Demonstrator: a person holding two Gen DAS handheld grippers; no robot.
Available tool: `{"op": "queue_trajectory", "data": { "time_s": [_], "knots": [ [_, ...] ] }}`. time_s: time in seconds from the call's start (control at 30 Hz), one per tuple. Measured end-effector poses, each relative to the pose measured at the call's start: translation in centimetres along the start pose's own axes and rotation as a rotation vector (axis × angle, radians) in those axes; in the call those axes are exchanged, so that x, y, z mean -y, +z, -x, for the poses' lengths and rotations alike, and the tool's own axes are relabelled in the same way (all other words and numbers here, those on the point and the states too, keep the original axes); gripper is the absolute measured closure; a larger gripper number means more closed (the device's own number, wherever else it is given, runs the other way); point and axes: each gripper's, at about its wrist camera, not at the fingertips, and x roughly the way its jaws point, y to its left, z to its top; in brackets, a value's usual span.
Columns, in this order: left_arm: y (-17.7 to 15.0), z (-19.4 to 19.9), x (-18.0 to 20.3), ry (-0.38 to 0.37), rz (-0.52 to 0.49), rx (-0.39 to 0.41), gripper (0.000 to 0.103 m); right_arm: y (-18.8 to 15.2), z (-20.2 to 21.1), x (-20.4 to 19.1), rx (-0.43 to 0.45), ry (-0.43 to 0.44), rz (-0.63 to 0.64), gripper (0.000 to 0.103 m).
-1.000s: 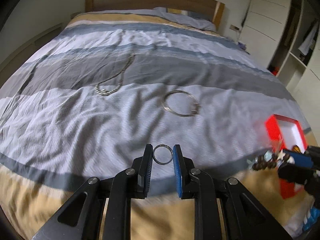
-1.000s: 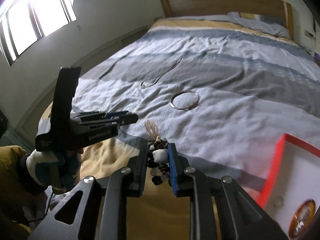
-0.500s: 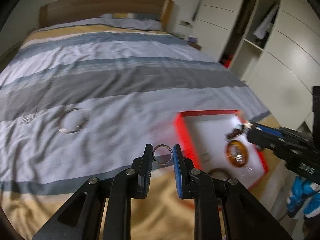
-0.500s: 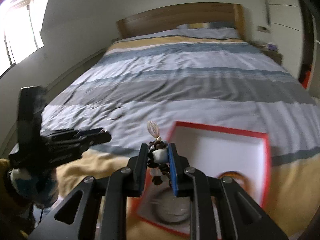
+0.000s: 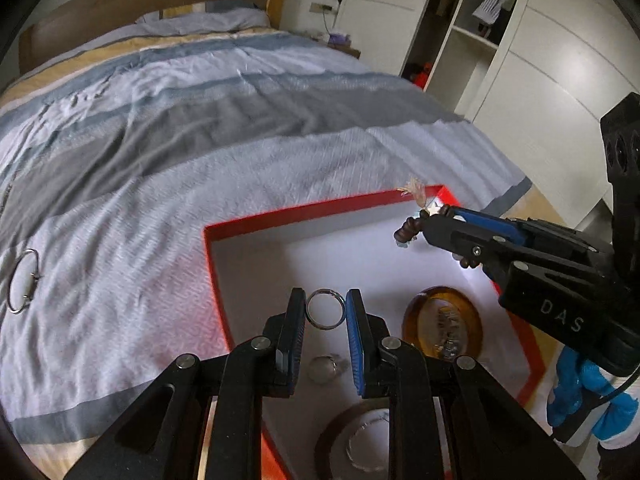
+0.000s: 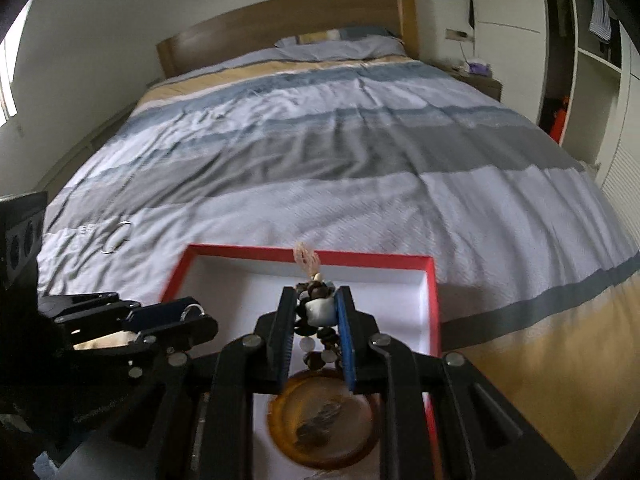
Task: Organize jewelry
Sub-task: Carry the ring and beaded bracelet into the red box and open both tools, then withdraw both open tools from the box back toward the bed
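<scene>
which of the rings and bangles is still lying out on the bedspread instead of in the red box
The large silver bangle far left on the bedspread. The small ring is in the left gripper; another ring lies inside the red box.

The ring (image 5: 325, 314) is smooth, shiny metal, as is the bangle (image 5: 23, 281) at left on the wrinkled, matt woven-cloth duvet (image 5: 208, 152). The box (image 5: 320, 210) looks like matt red card with a white lining; the amber dish (image 6: 324, 424) in it is glossy. At top, the headboard (image 6: 288, 24) is smooth wood.
</scene>
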Motion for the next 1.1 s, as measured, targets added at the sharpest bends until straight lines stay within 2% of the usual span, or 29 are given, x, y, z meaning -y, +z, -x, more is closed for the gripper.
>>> {"op": "queue_trajectory", "data": {
  "time_s": [0.13,0.63,0.77,0.87,1.1],
  "knots": [
    [-0.5,-1.4,-0.4,0.014,0.006,-0.029,0.083,-0.6,-1.2,0.7,-0.025,-0.017,-0.011,0.084],
    [-1.1,-1.5,0.4,0.073,-0.032,0.01,0.082,-1.1,-2.5,1.3,-0.092,-0.076,-0.038,0.083],
    [-1.3,-1.1,0.8,0.058,-0.041,0.019,0.07,-1.2,-2.4,1.4,-0.088,-0.081,-0.044,0.082],
    [-1.5,-0.5,1.4,0.055,-0.06,0.027,0.057,-1.2,-2.0,1.4,-0.079,-0.091,-0.048,0.072],
    [-1.7,2.7,2.1,0.069,-0.076,0.066,0.054,-1.8,0.3,0.9,-0.064,-0.097,-0.051,0.07]
  ]
}}
